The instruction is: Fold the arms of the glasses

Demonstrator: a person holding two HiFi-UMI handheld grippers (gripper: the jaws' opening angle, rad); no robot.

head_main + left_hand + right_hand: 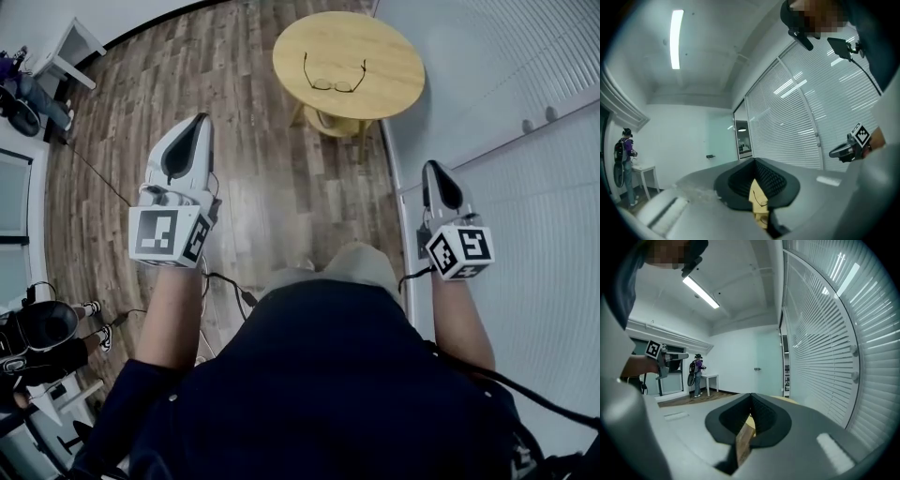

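Black-framed glasses (334, 82) lie on a round wooden table (394, 56) at the far top of the head view, both arms spread open. My left gripper (199, 122) hangs over the wood floor, well short of the table and to its left. My right gripper (434, 171) is held by the blind-covered wall, also far from the glasses. Both are shut with nothing between their fingers. In the left gripper view the closed jaws (754, 161) meet at the tip, and a sliver of the yellow table (757, 194) shows in the gap below them. The right gripper view shows its jaws (751, 397) closed the same way.
A glass wall with white blinds (525, 122) runs along the right. A small white table (70, 47) stands at the far left with a person (697, 373) beside it. Cables (230, 286) trail on the floor near my feet. Gear and another person's legs sit at the left edge (47, 328).
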